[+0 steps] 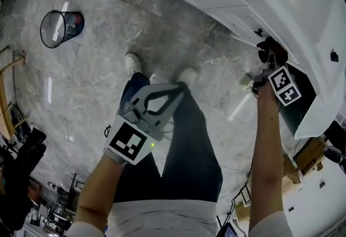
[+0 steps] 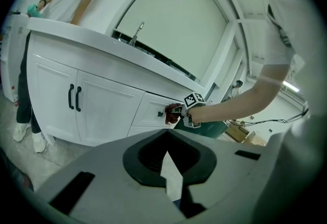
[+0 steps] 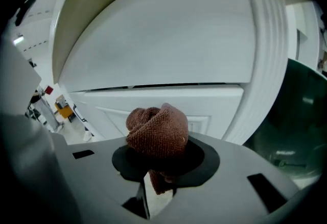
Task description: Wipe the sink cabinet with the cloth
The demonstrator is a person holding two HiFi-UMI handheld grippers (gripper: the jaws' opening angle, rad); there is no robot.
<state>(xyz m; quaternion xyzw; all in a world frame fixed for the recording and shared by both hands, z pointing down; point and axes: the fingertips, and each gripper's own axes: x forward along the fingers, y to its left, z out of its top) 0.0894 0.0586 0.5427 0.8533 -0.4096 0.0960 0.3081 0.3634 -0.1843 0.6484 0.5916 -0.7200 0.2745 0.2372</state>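
Your right gripper (image 3: 158, 169) is clamped on the bunched brown knitted cloth (image 3: 157, 133).
In the head view it sits at 2 o'clock, with the cloth right by a drawer front of the white sink cabinet (image 3: 168, 54). Your left gripper (image 1: 178, 89), near the middle, has its jaws together and holds nothing.

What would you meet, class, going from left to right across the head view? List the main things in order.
bin → left gripper → right gripper, shut on the cloth
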